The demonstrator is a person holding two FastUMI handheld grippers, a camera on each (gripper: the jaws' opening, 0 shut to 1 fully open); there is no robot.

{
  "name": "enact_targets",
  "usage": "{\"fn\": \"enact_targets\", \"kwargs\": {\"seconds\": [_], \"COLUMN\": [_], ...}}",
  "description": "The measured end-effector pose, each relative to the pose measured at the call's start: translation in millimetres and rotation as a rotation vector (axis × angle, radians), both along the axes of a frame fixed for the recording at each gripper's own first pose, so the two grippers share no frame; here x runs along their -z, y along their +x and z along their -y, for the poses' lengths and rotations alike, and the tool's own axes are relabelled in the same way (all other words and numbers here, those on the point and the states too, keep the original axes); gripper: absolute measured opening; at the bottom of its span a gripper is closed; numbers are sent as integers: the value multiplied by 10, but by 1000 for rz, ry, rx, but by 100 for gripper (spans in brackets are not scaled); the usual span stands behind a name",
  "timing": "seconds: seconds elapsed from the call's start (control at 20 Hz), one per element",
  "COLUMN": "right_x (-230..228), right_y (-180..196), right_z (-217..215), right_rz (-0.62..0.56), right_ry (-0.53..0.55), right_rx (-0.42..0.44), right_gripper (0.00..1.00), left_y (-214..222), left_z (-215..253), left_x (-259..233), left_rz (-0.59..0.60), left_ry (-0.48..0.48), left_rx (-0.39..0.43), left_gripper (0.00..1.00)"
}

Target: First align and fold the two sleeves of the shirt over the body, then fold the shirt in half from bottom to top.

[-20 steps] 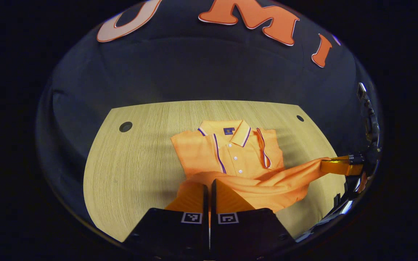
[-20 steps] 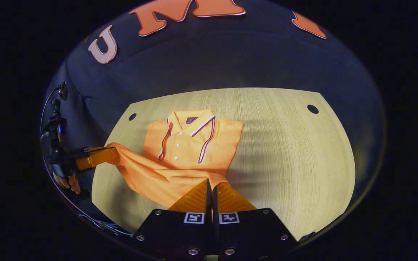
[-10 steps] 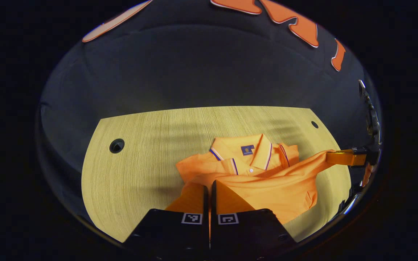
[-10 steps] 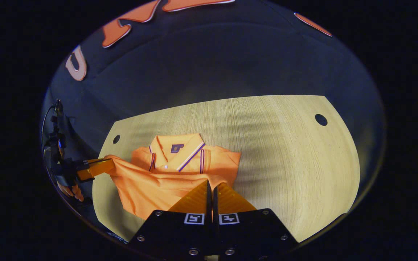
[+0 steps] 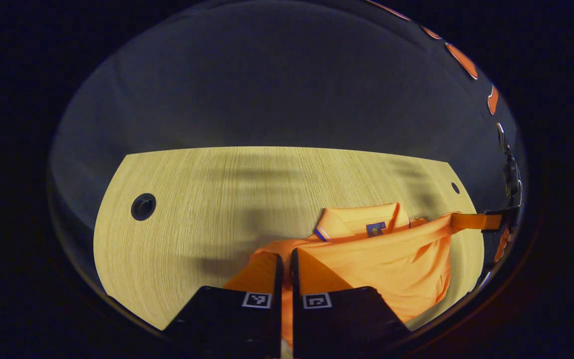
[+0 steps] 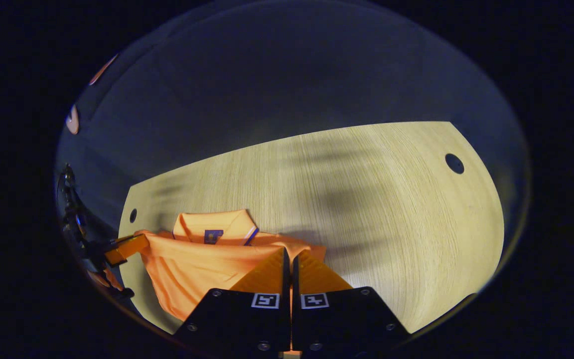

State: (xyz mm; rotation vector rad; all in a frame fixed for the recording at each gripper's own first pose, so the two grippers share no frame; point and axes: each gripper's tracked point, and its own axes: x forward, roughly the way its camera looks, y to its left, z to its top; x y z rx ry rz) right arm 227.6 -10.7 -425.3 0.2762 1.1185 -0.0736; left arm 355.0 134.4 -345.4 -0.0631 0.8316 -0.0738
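Beyond the shirt the table lies bare up to the booth wall, open for a hand-held gripper to pass; a round hole sits near its left edge; another hole sits far right.

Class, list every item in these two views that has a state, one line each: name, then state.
Orange polo shirt: bottom hem lifted and carried over the body, up near the collar.
Collar: lying flat on the table, uncovered.
Left tool: shut on the shirt's hem.
Right tool: shut on the shirt's hem.
Wooden table: bare beyond the shirt.
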Motion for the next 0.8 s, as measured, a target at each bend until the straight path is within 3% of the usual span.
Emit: {"fn": "enact_targets", "kwargs": {"seconds": [0.05,0.1,0.15,0.2,0.35,0.4,0.55,0.8], "right_x": [22,20,-8,-68,-319,-424,-751,-1313], "right_y": [13,22,1,-20,-89,-132,-277,-718], "right_z": [39,69,108,103,32,-5,-104,-386], "right_rz": [3,11,20,34,95,129,211,341], "right_ry": [-17,-37,-60,-73,-95,-104,-134,-158], "right_rx": [4,-3,-12,-22,-50,-59,-86,-169], "right_gripper": [4,16,22,41,73,89,96,98], "left_y": [-4,-37,-34,-67,-199,-264,-547,-1281], "left_z": [-32,-39,-81,-95,-188,-178,-69,43], "left_x": [0,-60,-84,-149,-431,-526,-805,-1193], "left_rz": [0,5,13,19,69,90,168,264], "left_ry": [7,6,14,14,16,20,33,51], "left_rx": [-11,-14,-28,-37,-68,-74,-83,-94], "left_gripper": [15,42,69,95,99,99,99,98]}}
